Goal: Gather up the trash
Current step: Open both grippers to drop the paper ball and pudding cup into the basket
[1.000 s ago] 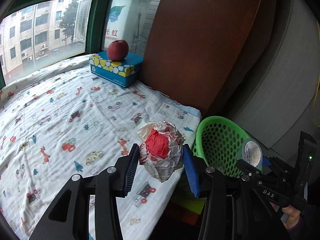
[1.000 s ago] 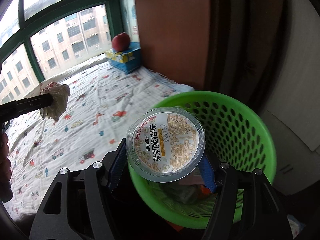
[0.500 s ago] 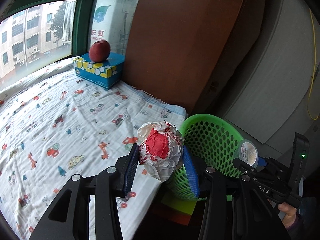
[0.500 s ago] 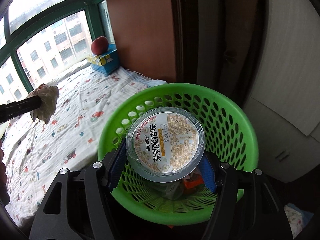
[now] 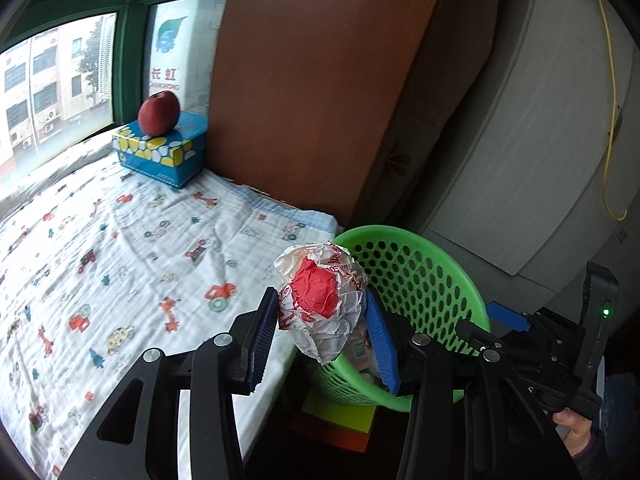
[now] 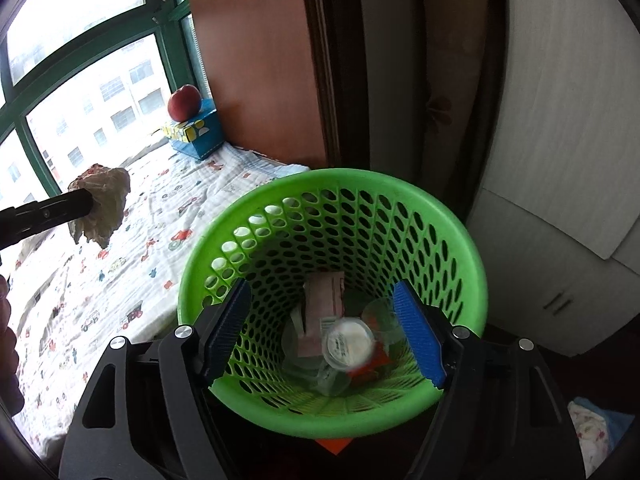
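My left tongs [image 5: 322, 330] are clamped on a crumpled paper wrapper [image 5: 320, 300], white with red print and a red patch facing me; both blue pads [image 5: 264, 336] press its sides, and the ball bulges above and below them. Just beyond and to the right of those tongs stands the green basket [image 5: 424, 276], its rim partly hidden behind the wrapper. To the left of them spreads the printed bedsheet [image 5: 100, 248]. Far ahead of them, against the window, sits a blue tissue box [image 5: 168, 156] with a red apple [image 5: 159, 113] resting on top.

My right tongs [image 6: 326, 332] hang over the mouth of the basket [image 6: 420, 192] with the jaws opening; nothing is between the pads, which stand well apart, one at each side of the opening. Straight below them, down among the other rubbish on the basket floor, lies the round lidded plastic cup [image 6: 348, 344], blurred, with a pink carton [image 6: 324, 304] just behind it and some clear plastic around it that I cannot make out. Off to the left of these tongs, above the sheet [image 6: 120, 288], I see the wrapper [image 6: 102, 204] held up on the dark finger of the other tool. Ahead and left, the tissue box [image 6: 198, 136] and apple [image 6: 185, 103] sit by the window. In the left view the right tool shows at the lower right, a hand [image 5: 574, 426] gripping it.
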The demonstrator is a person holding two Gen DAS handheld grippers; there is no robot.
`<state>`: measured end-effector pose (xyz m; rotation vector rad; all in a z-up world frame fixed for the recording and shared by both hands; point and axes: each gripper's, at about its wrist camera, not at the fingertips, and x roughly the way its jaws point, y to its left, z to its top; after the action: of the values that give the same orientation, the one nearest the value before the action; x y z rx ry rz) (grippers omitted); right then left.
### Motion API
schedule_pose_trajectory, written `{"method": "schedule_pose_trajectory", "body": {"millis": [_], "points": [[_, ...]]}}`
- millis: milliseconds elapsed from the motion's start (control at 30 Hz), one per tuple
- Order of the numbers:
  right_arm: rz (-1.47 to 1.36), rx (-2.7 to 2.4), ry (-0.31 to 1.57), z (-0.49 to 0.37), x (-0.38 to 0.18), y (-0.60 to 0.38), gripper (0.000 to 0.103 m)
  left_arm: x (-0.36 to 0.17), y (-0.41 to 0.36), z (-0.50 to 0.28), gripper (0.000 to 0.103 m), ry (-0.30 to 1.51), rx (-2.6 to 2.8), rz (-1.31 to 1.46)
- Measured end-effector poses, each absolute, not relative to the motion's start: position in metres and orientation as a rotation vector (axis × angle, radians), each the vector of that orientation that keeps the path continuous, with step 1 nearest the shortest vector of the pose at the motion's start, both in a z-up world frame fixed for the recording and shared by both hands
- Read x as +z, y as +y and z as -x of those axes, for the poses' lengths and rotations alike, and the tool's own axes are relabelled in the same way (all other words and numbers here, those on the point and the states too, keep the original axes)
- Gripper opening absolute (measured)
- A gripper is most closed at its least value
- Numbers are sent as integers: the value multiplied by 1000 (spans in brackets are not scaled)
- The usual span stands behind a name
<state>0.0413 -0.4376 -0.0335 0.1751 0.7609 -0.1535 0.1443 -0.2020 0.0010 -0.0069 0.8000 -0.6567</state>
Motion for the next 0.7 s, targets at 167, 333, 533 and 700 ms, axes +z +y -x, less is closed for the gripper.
{"method": "schedule_pose_trajectory", "body": {"millis": [167,333,533,700], "points": [[-177,-168,747,-34,-30,-444,74,0,-218,-141,43,805,-681,-11],[-191,-180,736,-25,-29,-452,74,-2,-233,-139,43,816,-706,-24],[-200,-194,737,-16,-31,-459,74,-7,-250,-136,43,835,-725,-46],[-216,-201,732,-10,-32,-464,74,-13,-267,-134,43,853,-741,-57]]}}
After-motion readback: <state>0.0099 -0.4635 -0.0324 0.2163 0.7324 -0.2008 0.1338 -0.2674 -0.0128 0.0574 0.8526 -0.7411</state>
